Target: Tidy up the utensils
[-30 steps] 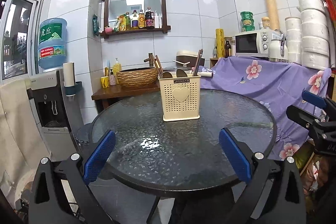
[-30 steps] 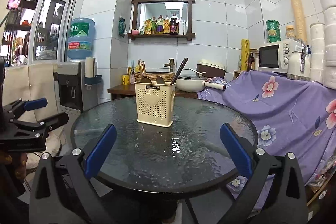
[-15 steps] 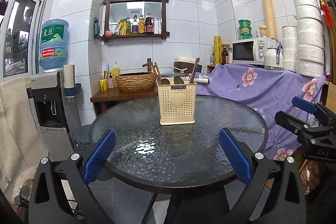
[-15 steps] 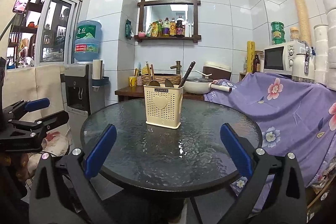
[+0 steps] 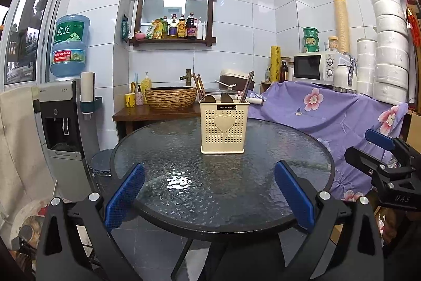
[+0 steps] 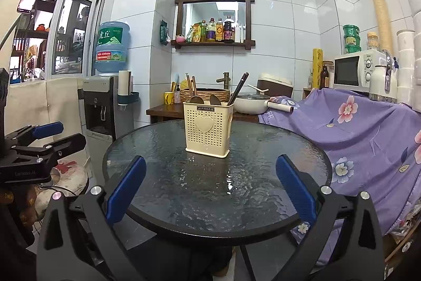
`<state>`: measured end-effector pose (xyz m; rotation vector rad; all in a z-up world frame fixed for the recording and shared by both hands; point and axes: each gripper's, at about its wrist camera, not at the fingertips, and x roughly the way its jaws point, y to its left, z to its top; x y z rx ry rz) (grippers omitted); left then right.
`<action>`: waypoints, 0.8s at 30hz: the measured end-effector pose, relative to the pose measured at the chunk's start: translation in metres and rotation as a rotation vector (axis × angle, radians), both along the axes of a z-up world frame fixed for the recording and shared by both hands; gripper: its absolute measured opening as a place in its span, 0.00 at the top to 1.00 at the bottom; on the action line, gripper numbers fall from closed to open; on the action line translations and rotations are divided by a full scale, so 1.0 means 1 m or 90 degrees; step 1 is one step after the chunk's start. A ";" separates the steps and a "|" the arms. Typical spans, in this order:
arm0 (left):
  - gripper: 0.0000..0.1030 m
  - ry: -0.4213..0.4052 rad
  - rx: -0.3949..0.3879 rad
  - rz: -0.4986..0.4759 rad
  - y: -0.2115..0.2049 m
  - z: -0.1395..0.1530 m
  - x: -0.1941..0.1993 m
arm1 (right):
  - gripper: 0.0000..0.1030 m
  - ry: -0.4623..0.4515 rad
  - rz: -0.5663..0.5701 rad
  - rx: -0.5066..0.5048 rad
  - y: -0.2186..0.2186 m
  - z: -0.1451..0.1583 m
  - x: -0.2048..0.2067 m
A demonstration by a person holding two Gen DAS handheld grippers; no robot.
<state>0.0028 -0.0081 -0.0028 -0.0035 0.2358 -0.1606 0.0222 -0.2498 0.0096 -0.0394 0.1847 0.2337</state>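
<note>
**Around the room, away from the job**

I'm seeing a water dispenser (image 5: pixel 61 123) standing at the left, carrying a blue bottle (image 5: pixel 69 45). A wall shelf (image 5: pixel 172 40) is holding sauce bottles. A woven basin (image 5: pixel 171 98) is sitting on a wooden side bench (image 5: pixel 155 113). A microwave (image 5: pixel 313 66) is resting above a purple floral cloth (image 5: pixel 329 112), beside stacked white containers (image 5: pixel 389 49).
</note>
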 end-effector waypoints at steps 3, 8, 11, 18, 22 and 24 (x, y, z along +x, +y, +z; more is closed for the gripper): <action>0.06 -0.004 0.002 0.005 0.000 0.000 -0.001 | 0.05 0.000 0.001 0.000 0.000 0.000 0.000; 0.06 -0.001 -0.003 0.006 0.002 0.000 -0.001 | 0.05 0.001 0.004 0.002 0.001 -0.001 0.000; 0.06 -0.003 -0.007 0.005 0.003 -0.001 -0.001 | 0.05 0.001 0.006 0.003 0.001 -0.001 0.000; 0.06 -0.004 -0.013 0.010 0.005 -0.001 -0.001 | 0.05 0.005 0.010 0.002 0.002 -0.003 0.001; 0.06 0.004 -0.015 0.012 0.006 -0.001 0.001 | 0.05 0.007 0.011 0.001 0.003 -0.004 0.002; 0.06 0.001 -0.017 0.014 0.006 -0.001 0.000 | 0.05 0.007 0.011 0.002 0.003 -0.004 0.002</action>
